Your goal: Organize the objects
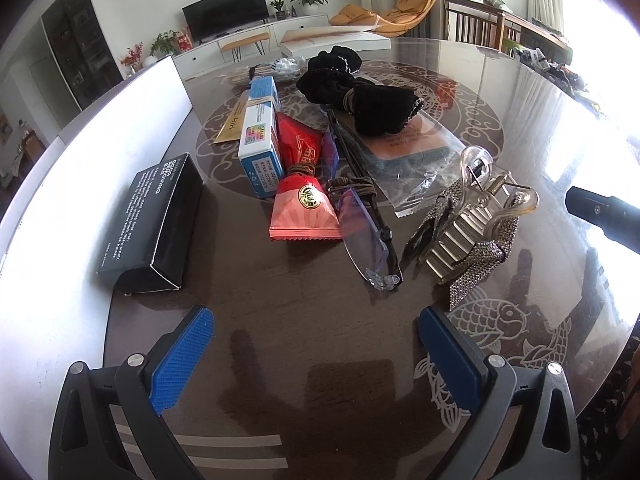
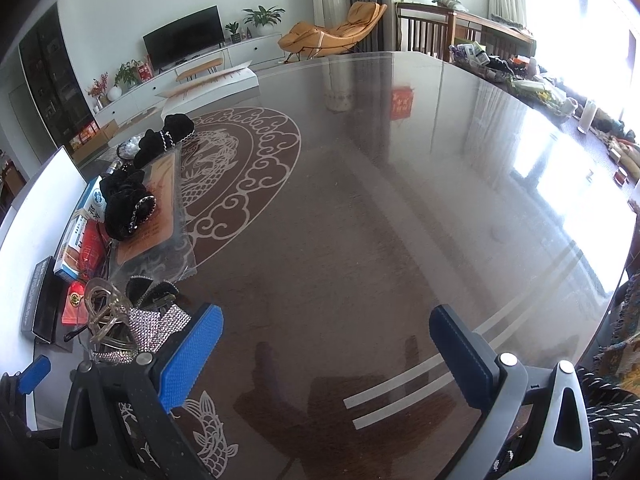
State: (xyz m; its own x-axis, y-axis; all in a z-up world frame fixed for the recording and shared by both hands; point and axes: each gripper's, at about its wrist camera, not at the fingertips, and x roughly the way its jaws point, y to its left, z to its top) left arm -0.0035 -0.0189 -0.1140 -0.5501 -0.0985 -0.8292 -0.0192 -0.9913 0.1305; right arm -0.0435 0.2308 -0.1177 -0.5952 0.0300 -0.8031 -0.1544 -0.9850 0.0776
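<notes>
Blue-padded fingers of the left gripper are hovering spread wide over bare dark wood, holding nothing. Just beyond them the clutter is lying in a loose heap on the glass-topped table: a pair of rimless glasses is resting with its lenses toward the camera, touching the red snack packet on its left. A rhinestone hair claw is sitting just to the right of the glasses. A black box with white lettering is lying at the left, beside a white board at the table's edge. Further back, a blue and white carton is stretching away, and black scrunchies are sitting partly on a clear plastic sachet.

Over on the other side, the right gripper is also gaping open and empty above the bare tabletop, with the hair claw just beside its left finger. Its dark finger is poking into the left camera's view at the right edge.
</notes>
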